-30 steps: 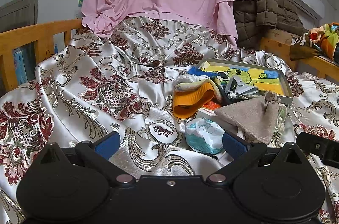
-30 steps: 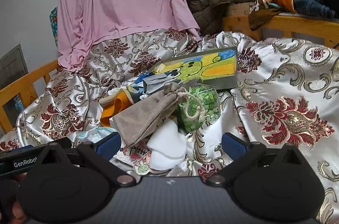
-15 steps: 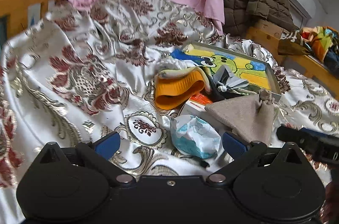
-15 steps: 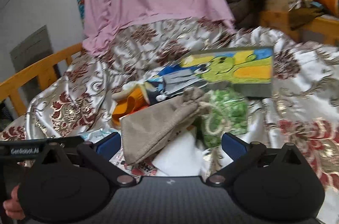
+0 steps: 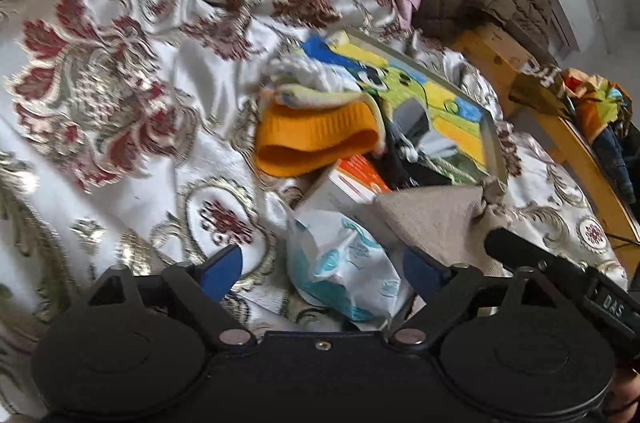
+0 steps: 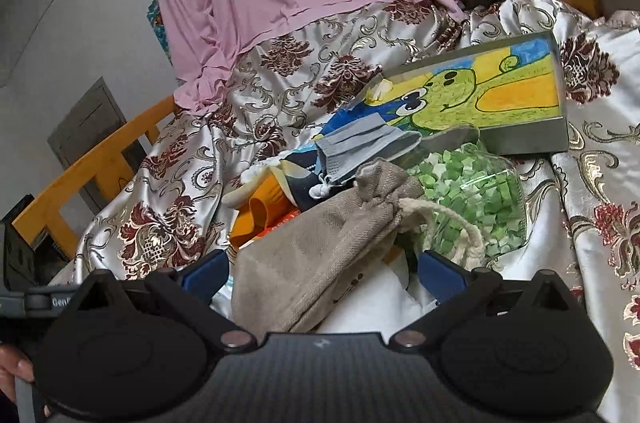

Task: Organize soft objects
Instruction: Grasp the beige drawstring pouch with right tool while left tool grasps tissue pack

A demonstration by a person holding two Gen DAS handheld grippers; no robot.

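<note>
The left gripper has just been narrowing its jaws around a white-and-blue crinkled packet on the floral satin cover, though the blue pads don't press it. The right gripper stands wide, straddling a beige drawstring pouch without gripping; a bag of green bits lies just right

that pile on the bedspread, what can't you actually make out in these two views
- White and orange box: left wrist view, its print hidden under the orange hat and beige pouch.
- White item under the beige pouch: right wrist view, mostly covered, kind unclear.
- Blue and white packet: left wrist view, lower edge cut by the left tool; lettering blurred.
</note>
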